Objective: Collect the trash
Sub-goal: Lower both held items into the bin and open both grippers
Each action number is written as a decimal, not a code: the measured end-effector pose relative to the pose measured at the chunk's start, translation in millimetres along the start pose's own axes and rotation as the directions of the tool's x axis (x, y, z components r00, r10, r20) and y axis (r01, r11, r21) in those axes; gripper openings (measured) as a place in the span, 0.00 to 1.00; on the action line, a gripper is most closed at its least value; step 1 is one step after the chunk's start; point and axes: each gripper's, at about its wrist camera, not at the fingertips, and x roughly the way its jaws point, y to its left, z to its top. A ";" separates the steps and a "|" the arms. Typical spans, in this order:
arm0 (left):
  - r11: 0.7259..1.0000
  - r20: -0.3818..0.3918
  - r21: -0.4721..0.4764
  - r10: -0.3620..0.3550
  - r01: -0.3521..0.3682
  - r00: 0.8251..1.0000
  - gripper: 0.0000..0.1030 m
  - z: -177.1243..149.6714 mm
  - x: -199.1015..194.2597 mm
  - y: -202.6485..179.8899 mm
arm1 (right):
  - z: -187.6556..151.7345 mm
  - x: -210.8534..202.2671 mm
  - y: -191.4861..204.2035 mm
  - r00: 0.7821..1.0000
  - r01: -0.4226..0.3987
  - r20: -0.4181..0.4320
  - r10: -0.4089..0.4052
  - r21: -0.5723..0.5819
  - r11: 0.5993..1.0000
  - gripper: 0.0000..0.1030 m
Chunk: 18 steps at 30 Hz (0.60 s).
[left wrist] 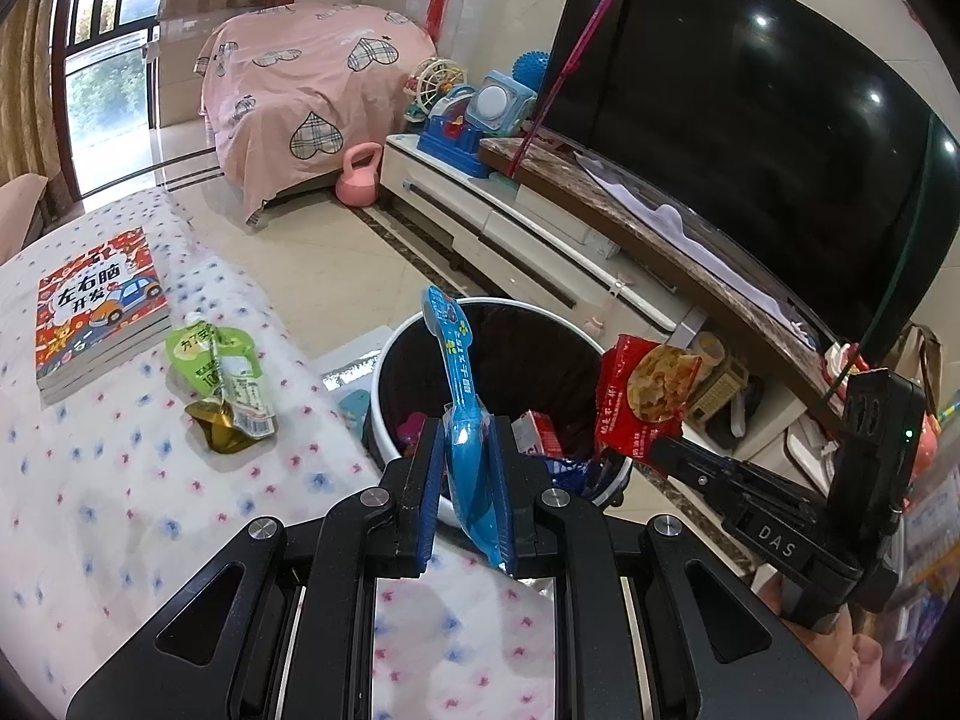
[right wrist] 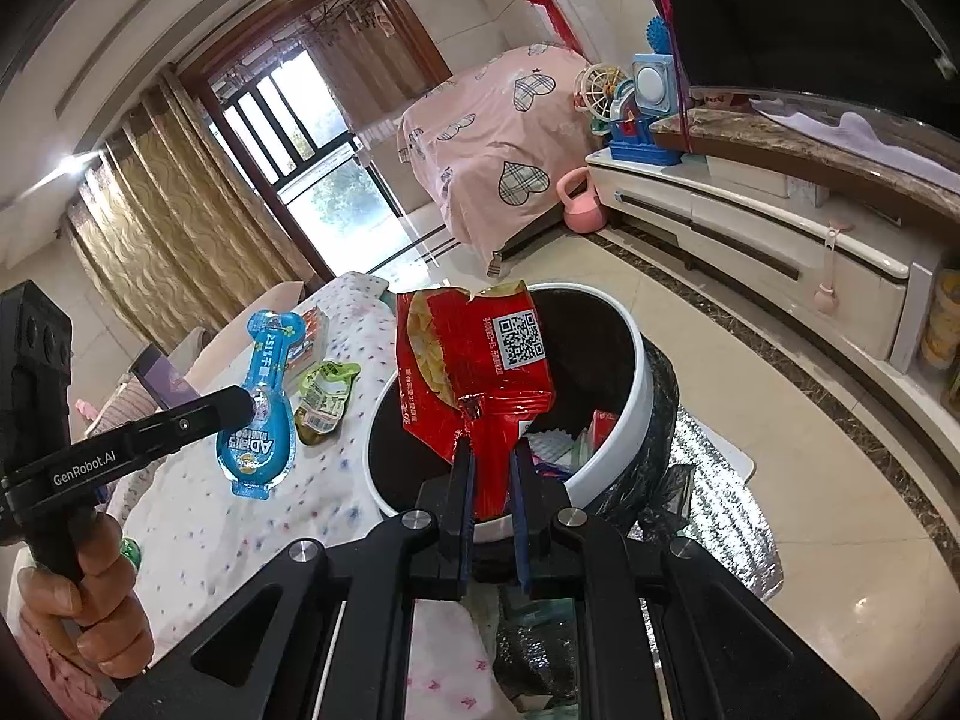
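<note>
My left gripper is shut on a blue bottle-shaped wrapper and holds it upright at the near rim of the white trash bin. My right gripper is shut on a red snack bag and holds it over the bin, which has trash inside. The red bag and right gripper show at the right in the left wrist view. The blue wrapper shows at the left in the right wrist view. A green and gold pouch lies on the floral tablecloth.
A stack of children's books lies on the table's far left. A TV stands on a low white cabinet beyond the bin. Toys, a pink kettlebell and a pink-covered piece of furniture are further back.
</note>
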 end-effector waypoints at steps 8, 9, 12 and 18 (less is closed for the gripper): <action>1.000 -0.001 0.015 0.002 -0.002 1.000 0.14 8.2 9.9 -8.0 | 4.5 3.5 0.4 1.000 0.018 -0.005 -0.018 -0.027 0.999 0.10; 1.000 -0.002 0.017 0.003 -0.003 1.000 0.14 9.0 11.7 -8.5 | 5.1 4.3 0.4 1.000 0.021 -0.008 -0.021 -0.029 0.999 0.10; 1.000 -0.008 0.024 0.005 -0.005 1.000 0.14 11.2 17.7 -12.0 | 6.2 6.6 -0.2 1.000 0.027 -0.014 -0.027 -0.032 0.999 0.10; 1.000 -0.023 0.027 0.009 -0.008 1.000 0.14 13.3 29.9 -15.9 | 9.2 13.8 -1.7 0.999 0.037 -0.036 -0.038 -0.034 0.999 0.10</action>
